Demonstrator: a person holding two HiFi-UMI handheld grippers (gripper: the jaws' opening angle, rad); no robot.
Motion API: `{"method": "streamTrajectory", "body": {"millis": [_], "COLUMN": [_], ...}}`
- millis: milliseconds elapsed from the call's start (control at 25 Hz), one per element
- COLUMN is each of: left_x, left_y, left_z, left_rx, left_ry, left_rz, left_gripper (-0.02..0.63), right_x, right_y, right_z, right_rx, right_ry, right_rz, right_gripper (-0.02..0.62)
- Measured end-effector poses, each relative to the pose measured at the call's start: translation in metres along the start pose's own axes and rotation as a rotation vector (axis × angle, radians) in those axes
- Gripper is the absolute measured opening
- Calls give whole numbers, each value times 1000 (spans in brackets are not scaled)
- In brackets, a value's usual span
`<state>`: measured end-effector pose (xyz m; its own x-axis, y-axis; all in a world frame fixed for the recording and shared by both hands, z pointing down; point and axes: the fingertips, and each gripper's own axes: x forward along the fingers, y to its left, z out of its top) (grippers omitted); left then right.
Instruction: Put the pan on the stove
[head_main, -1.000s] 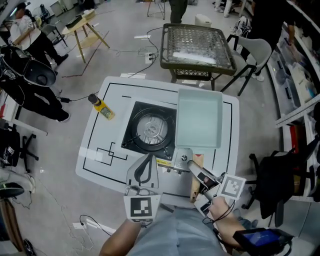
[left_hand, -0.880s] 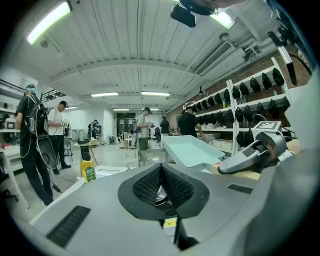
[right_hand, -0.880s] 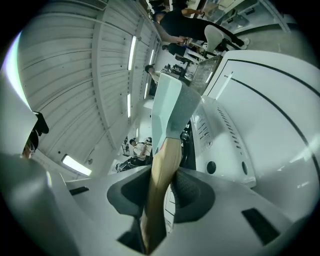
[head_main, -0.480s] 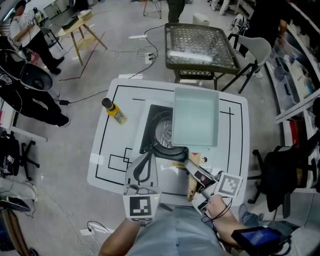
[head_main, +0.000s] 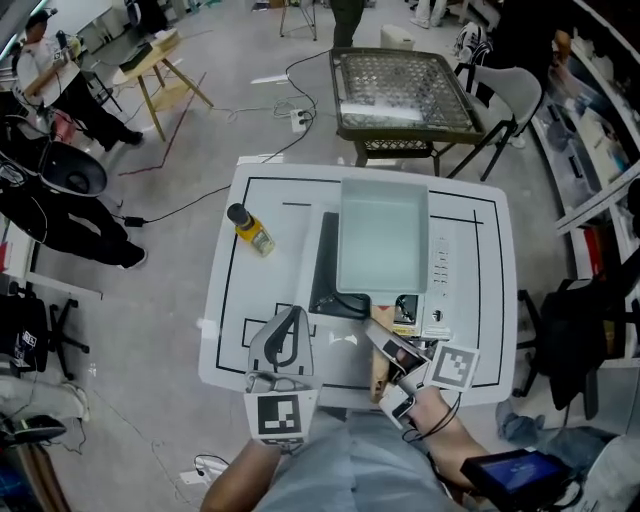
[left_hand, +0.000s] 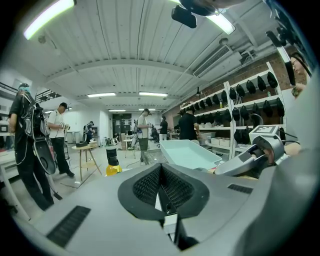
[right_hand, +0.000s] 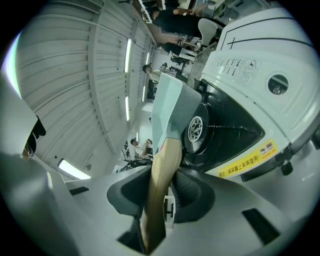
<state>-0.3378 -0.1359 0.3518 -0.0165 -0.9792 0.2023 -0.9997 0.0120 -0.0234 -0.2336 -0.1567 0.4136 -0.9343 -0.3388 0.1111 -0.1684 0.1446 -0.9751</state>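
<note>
While the right gripper (head_main: 386, 348) stands clamped on the pale wooden handle (head_main: 379, 378) of the pale green rectangular pan (head_main: 382, 248), the left gripper (head_main: 288, 340) hovers just beside it over the white table (head_main: 240, 300), jaws together on nothing. Pan's long axis runs from handle straight away from the person. Its body lies over the black portable gas stove (head_main: 325, 272), which shows only along the pan's left edge. In the right gripper view the burner (right_hand: 197, 130) sits close under the pan; contact cannot be confirmed. Judgement: lowering remains.
</note>
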Motion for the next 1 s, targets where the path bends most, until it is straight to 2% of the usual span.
{"method": "streamTrajectory", "body": {"millis": [560, 1000], "left_x": [6, 14], "left_y": [18, 23], "left_z": [-11, -14], "left_rx": [7, -2], "left_ry": [28, 33], "left_rz": [-46, -62], "left_gripper": [18, 18], "right_x": [19, 23], "right_y": [-16, -17], "right_z": [-16, -20], "right_rx": [55, 54], "right_ry": [-26, -42], "right_rz": [-35, -74], "right_gripper": [133, 133]}}
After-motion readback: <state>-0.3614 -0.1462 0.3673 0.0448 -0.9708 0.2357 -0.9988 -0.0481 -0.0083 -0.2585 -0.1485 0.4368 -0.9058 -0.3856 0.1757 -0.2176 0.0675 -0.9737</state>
